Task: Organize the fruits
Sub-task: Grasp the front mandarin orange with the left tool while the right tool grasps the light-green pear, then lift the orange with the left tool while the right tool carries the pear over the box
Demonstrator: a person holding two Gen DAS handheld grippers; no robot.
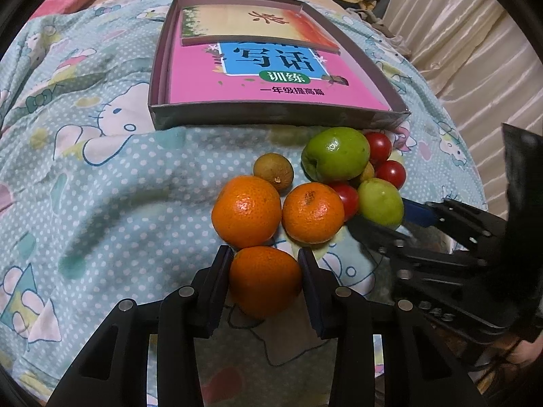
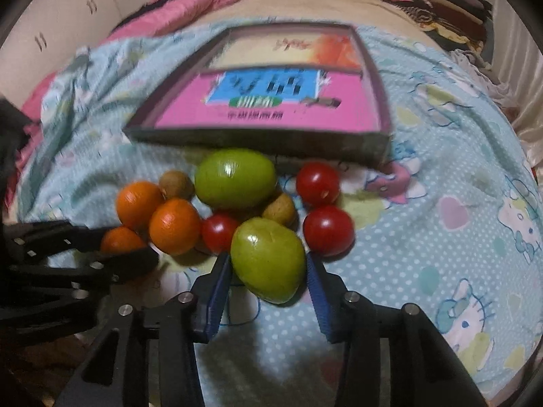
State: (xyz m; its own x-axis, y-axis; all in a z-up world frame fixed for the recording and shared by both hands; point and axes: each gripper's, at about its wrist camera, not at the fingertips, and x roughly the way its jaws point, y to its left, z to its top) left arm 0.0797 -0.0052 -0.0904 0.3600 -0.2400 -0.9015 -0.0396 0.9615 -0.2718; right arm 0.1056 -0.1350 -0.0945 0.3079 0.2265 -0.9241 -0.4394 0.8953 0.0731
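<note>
My left gripper (image 1: 264, 261) is shut on a small orange (image 1: 266, 285), both pads pressed against its sides just above the bedspread. Two more oranges (image 1: 246, 212) lie touching right behind it. My right gripper (image 2: 268, 268) is shut on a small green fruit (image 2: 268, 259), which sits tilted between the blue pads. Around it lie a bigger green fruit (image 2: 236, 178), three cherry tomatoes (image 2: 327, 230) and two brown longans (image 2: 176, 183). From the right wrist, the left gripper (image 2: 130, 246) shows at the left with its orange (image 2: 120, 239).
A shallow dark cardboard box (image 1: 271, 115) stands just behind the fruit pile and holds a pink book (image 1: 271, 78) with another on top. Everything rests on a soft, wrinkled blue cartoon bedspread (image 1: 101, 186). Pink bedding and folded clothes lie at the far edge.
</note>
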